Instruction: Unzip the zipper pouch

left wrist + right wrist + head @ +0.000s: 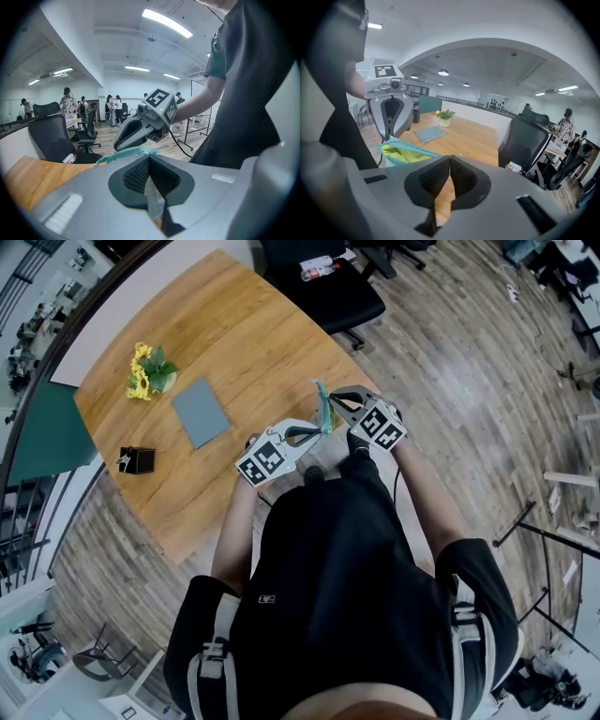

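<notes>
The zipper pouch [323, 409] hangs in the air between both grippers, just off the wooden table's [253, 343] near edge. In the right gripper view the zipper pouch [404, 152] shows a teal zipper edge and a yellow-green lining, and its mouth gapes. My left gripper [314, 434] is shut on a pale grey fold of the pouch [153, 196]. My right gripper [336, 397] is shut where the teal zipper line [423, 150] ends. The pull itself is hidden between the pads. Each gripper faces the other: the right gripper [123, 140] shows in the left gripper view, the left gripper [391, 133] in the right gripper view.
On the table lie a grey notebook [200, 412], a bunch of yellow flowers [147, 371] and a small black box [138, 459]. A black office chair [328, 287] stands beyond the table's far edge. Several people stand far back in the room [70, 105].
</notes>
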Available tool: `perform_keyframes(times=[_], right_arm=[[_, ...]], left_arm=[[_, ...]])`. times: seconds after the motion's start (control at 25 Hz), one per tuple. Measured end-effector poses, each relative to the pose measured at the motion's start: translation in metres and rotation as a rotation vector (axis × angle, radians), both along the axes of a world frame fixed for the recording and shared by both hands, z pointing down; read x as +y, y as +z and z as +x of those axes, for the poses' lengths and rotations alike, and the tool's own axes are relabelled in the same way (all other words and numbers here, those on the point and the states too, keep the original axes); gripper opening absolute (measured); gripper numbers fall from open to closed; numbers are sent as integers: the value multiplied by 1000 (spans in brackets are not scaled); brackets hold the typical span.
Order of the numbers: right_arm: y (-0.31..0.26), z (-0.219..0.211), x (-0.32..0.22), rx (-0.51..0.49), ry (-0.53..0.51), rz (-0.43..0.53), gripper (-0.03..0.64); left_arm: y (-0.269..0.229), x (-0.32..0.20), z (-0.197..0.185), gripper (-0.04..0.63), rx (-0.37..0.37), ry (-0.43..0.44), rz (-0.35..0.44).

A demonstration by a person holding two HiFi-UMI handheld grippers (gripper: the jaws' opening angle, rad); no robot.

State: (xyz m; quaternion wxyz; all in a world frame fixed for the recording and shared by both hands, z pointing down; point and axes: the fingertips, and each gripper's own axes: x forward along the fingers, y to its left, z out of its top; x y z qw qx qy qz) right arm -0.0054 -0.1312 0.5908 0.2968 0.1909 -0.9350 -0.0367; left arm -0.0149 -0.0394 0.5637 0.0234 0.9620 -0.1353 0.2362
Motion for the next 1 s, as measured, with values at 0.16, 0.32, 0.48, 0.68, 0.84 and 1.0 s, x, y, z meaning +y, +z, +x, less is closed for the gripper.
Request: perform_keyframes(times=[0.16, 0.32, 0.48, 0.68, 0.84, 1.0], right_arm=[[1, 2, -5, 0, 21, 0, 8], [2, 3, -7, 4, 26, 3, 8], [1, 7, -9, 8, 42, 4, 8], [1, 9, -13, 16, 54, 7, 8], [2, 11, -14, 21, 64, 9, 8], [1, 14, -15, 21, 75, 12, 8]], left_arm=[[0, 2, 0, 0, 5, 7, -2], [0, 2, -1, 0, 12, 3, -2], [-1, 6, -1, 0, 16, 13, -5], [-2, 8, -3, 0, 26, 14, -10], [-3, 10, -3, 0, 30, 22, -12], [-4, 13, -2, 0, 30, 28, -13]])
